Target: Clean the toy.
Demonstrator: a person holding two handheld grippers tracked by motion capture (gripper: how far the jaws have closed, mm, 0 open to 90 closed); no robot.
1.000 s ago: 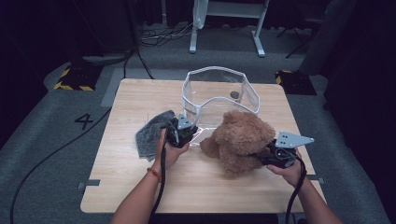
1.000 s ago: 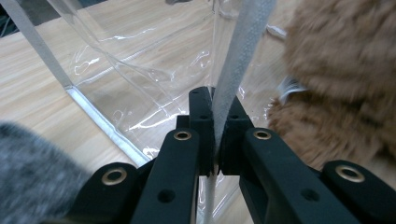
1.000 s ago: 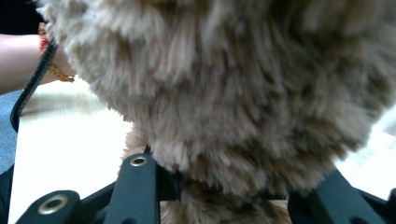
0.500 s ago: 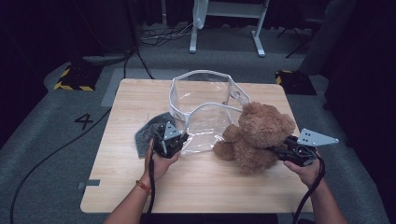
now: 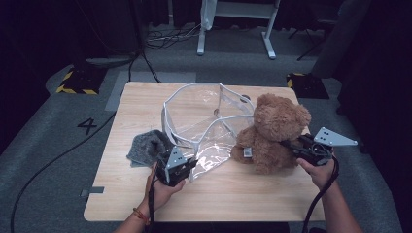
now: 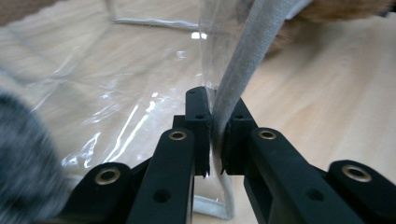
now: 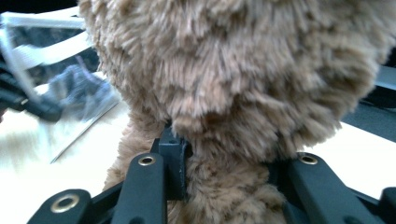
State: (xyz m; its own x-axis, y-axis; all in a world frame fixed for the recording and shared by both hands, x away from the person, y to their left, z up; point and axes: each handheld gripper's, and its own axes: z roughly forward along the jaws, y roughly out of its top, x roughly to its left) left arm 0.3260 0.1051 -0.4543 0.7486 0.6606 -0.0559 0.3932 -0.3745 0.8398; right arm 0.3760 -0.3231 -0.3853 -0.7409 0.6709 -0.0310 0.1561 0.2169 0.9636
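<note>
A brown teddy bear [image 5: 274, 131] sits upright on the right of the wooden table [image 5: 136, 102]. My right gripper [image 5: 286, 144] is shut on its body from the right, and fur [image 7: 233, 70] bulges over the jaws of this gripper [image 7: 224, 154]. A clear plastic bag [image 5: 204, 116] with white trim lies open beside the bear. Its near corner is drawn toward the front edge by my left gripper [image 5: 192, 162]. The trim [image 6: 243, 65] runs between the pads of that gripper [image 6: 215, 107]. Those jaws have just been opening slightly, and the pads still touch the trim.
A grey fuzzy cloth [image 5: 148, 145] lies bunched on the table just left of the left gripper, close beside its jaws [image 6: 23, 154]. Black cables trail from both grippers off the near edge. A white stand [image 5: 233, 19] is on the floor beyond the table.
The left gripper has moved toward the near left, dragging the bag's corner out and spreading the bag. The right gripper has carried the bear to the right, away from the bag.
</note>
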